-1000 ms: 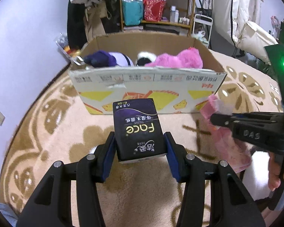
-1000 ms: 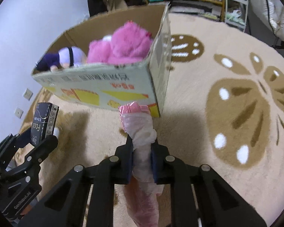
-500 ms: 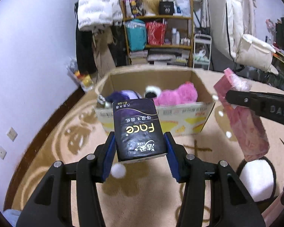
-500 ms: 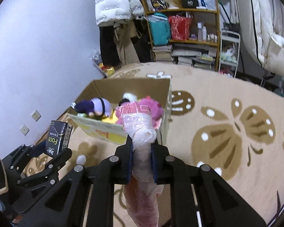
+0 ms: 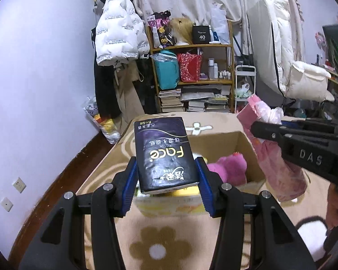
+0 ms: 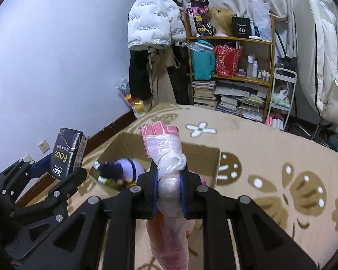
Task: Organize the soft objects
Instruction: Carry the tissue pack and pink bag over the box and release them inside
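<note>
My left gripper [image 5: 166,175] is shut on a black pack of "Face" tissues [image 5: 163,153], held upright above the near wall of an open cardboard box [image 5: 241,139]. A pink plush toy [image 5: 227,167] lies inside the box. My right gripper [image 6: 169,181] is shut on a pink plastic-wrapped pack [image 6: 166,153], hanging above the same box [image 6: 205,155], where a purple plush [image 6: 121,168] lies. The pink pack [image 5: 272,148] and the right gripper's black body show at the right of the left wrist view. At the left of the right wrist view is the tissue pack [image 6: 66,153].
The box stands on a beige rug with brown and white flowers [image 6: 270,157]. Behind it are a wooden shelf with bags, bottles and books [image 5: 191,72], a white jacket on the wall [image 5: 117,33] and white bedding [image 5: 281,51] at the right. A wall runs along the left.
Both grippers have risen with their packs, and the views have tilted up. The box has dropped lower in view, and its inside now lies beneath both packs.
</note>
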Action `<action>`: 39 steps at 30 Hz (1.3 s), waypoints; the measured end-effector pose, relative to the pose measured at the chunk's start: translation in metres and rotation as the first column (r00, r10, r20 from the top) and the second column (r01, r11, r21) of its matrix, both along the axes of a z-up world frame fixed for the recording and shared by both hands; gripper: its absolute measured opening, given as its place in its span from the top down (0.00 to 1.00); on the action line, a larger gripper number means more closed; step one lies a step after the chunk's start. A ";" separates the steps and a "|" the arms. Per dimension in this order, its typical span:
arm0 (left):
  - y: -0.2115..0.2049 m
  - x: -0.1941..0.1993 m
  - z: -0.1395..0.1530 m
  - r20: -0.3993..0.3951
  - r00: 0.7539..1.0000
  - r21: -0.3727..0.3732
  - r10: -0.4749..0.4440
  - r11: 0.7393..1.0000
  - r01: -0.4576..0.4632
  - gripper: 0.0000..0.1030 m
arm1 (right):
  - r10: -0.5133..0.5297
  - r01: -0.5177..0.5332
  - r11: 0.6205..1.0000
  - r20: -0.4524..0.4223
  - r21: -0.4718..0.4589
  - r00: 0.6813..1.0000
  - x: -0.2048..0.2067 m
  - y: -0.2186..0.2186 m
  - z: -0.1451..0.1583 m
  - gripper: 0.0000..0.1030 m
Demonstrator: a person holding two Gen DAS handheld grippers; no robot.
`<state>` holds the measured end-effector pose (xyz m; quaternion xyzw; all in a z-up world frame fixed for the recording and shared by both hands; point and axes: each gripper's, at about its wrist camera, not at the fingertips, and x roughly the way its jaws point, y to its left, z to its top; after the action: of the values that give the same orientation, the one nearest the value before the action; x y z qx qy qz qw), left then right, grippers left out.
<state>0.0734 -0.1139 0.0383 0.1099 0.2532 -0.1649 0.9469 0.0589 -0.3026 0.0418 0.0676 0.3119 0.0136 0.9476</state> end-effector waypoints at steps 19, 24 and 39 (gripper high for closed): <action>-0.011 0.067 -0.040 -0.089 0.995 -0.019 -0.037 0.999 0.035 0.53 | -0.046 0.048 0.995 -0.023 0.084 0.999 0.074 -0.019 -0.039 0.83; -0.021 0.072 -0.055 -0.137 0.989 0.004 -0.059 0.998 0.060 0.53 | -0.065 0.068 0.993 -0.028 0.096 0.997 0.075 -0.020 -0.056 0.81; -0.017 0.079 -0.074 -0.212 0.977 0.014 -0.014 1.000 0.018 0.39 | -0.080 0.093 0.985 -0.093 0.147 0.992 0.075 -0.034 -0.071 0.53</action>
<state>0.1520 -0.1312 -0.0359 0.1011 0.3532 -0.1814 0.9122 0.1339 -0.3366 -0.0297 0.1533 0.3477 -0.0071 0.9249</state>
